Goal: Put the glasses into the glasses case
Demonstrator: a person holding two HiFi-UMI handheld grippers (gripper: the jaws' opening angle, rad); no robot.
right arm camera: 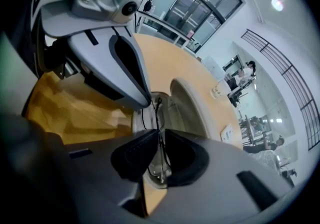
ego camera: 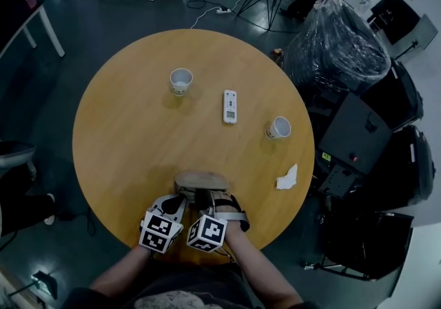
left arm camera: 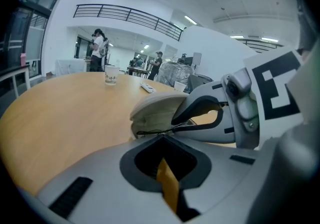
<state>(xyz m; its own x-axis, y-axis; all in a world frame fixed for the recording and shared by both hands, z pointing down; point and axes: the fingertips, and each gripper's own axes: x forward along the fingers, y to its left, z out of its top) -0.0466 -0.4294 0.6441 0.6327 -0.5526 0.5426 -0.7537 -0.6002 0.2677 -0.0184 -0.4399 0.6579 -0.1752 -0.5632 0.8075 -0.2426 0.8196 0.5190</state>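
A beige glasses case (ego camera: 201,180) lies open near the front edge of the round wooden table (ego camera: 124,128). Both grippers crowd against its near side. Thin black-wire glasses (right arm camera: 157,133) rest at the case's mouth (right arm camera: 187,103). My right gripper (right arm camera: 159,140) is shut on the wire, which runs straight between its pads. My left gripper (left arm camera: 161,138) has its jaws almost together, and the glasses (left arm camera: 150,131) cross right at its tips, in front of the case (left arm camera: 157,105). From above, the left gripper (ego camera: 180,198) and the right gripper (ego camera: 207,197) hide the glasses.
Two white cups (ego camera: 181,81) (ego camera: 279,127), a white remote (ego camera: 230,106) and a crumpled tissue (ego camera: 286,178) lie farther out on the table. Black plastic-wrapped equipment (ego camera: 337,52) and dark cases stand past the table's right edge.
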